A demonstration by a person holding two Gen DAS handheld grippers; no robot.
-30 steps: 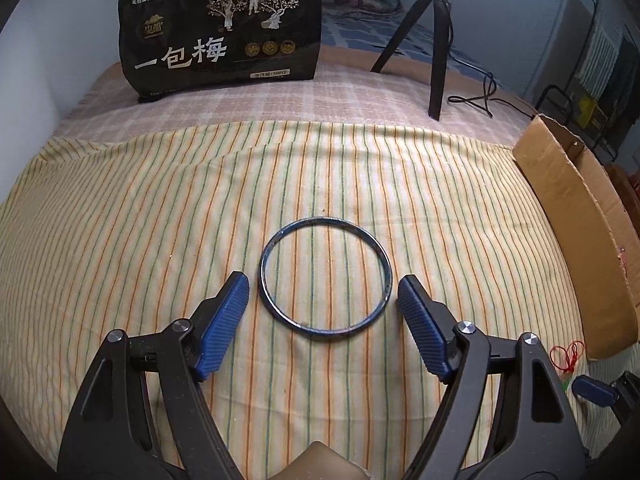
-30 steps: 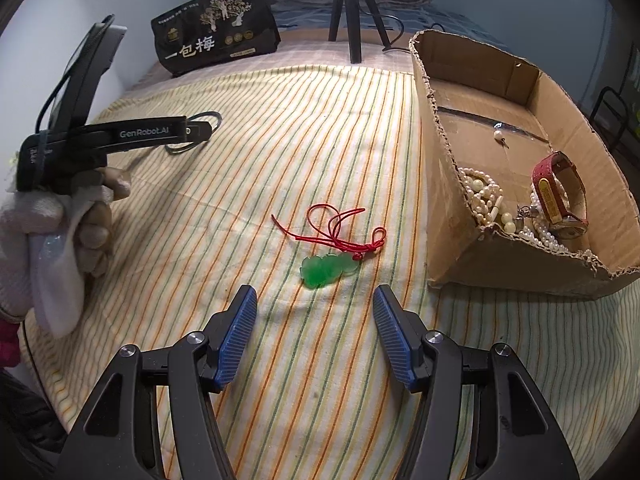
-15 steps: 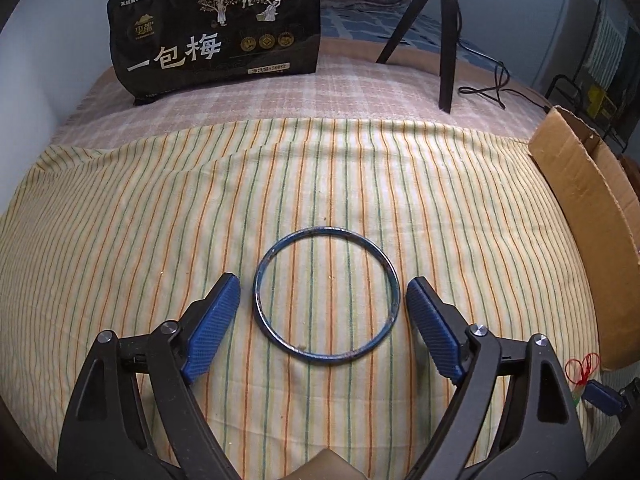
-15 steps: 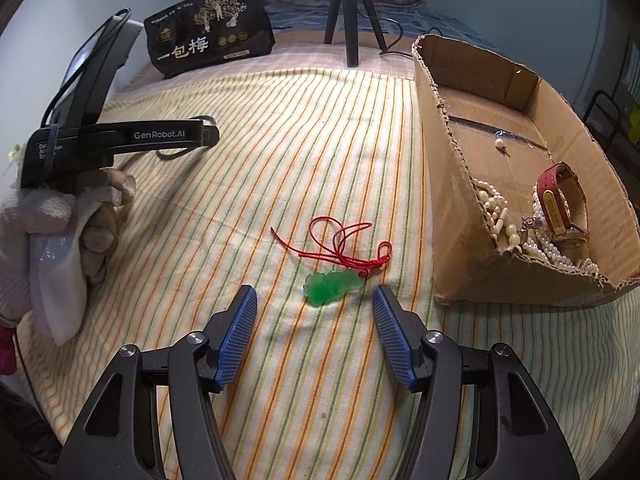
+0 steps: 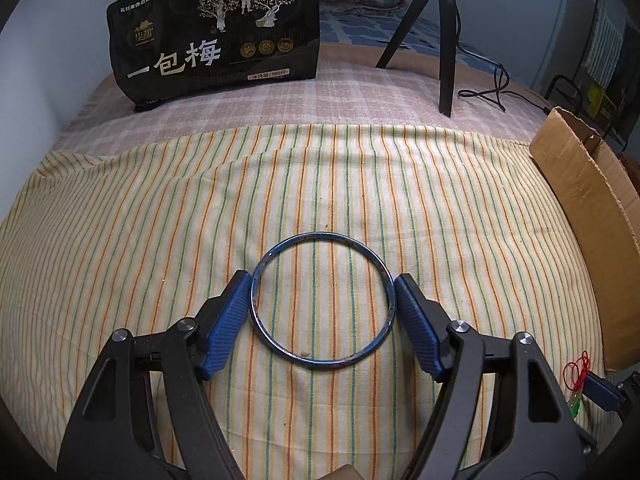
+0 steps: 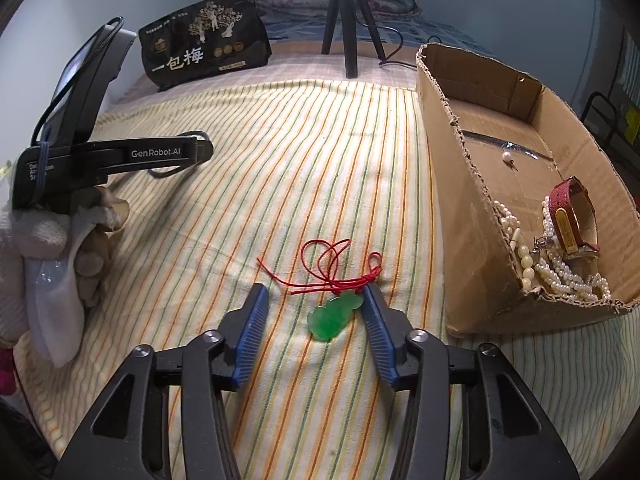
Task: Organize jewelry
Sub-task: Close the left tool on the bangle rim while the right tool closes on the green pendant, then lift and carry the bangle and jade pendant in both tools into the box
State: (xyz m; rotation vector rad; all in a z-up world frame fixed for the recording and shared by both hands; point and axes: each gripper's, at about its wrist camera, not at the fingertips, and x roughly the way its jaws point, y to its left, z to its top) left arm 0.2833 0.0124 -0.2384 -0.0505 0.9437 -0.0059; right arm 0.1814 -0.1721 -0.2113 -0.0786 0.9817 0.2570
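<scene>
Both grippers spread wide. Left gripper [image 5: 322,284] straddles blue bangle [image 5: 322,297] lower centre, pads touching its rim. Right gripper [image 6: 314,294] brackets green pendant [image 6: 334,314] on striped cloth [image 6: 280,160], right pad [image 6: 378,326] touching it.

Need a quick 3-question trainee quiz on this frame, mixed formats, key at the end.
1. True or false: the left claw brackets the blue bangle, one pad at each side of its rim.
2. What lies between the right claw fingers? A) pearl strand B) green pendant on red cord C) watch
3. Fill in: the red-strap watch lies inside the ____.

Key
1. True
2. B, the green pendant
3. cardboard box, beside the pearls
</scene>
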